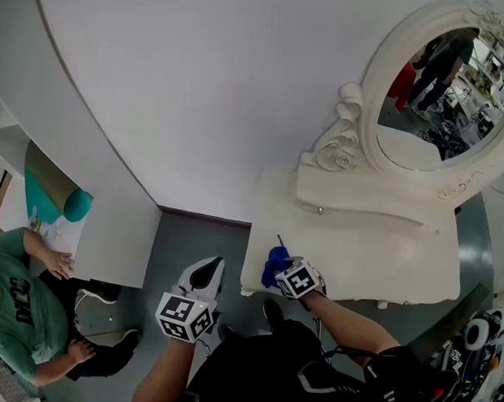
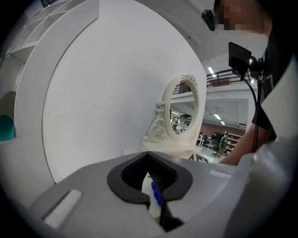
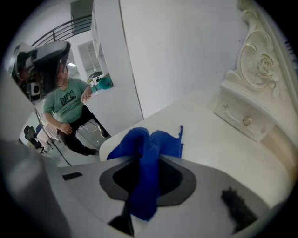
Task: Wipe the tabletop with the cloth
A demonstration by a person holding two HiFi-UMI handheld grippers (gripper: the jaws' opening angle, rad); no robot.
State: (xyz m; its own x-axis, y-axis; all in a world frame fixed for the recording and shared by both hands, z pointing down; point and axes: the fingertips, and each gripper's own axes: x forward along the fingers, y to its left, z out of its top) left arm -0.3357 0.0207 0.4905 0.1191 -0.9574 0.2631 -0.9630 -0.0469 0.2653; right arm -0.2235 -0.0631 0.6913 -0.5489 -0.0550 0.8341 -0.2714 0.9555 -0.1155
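Note:
A blue cloth [image 1: 273, 264] lies bunched on the front left corner of the white dressing tabletop [image 1: 366, 261]. My right gripper [image 1: 284, 268] is shut on it. In the right gripper view the cloth [image 3: 146, 153] runs up between the jaws and spills forward onto the tabletop [image 3: 209, 139]. My left gripper [image 1: 207, 269] hangs off the table to its left, over the grey floor. Its jaws are together with nothing between them, and in the left gripper view it [image 2: 156, 199] points toward the mirror.
An oval carved mirror [image 1: 440, 96] on a small drawer unit [image 1: 369, 197] takes up the table's back. A curved white wall [image 1: 199, 85] rises behind. At the left, a person in a green shirt [image 1: 14, 302] sits by a white counter [image 1: 109, 231] with a teal roll [image 1: 68, 200].

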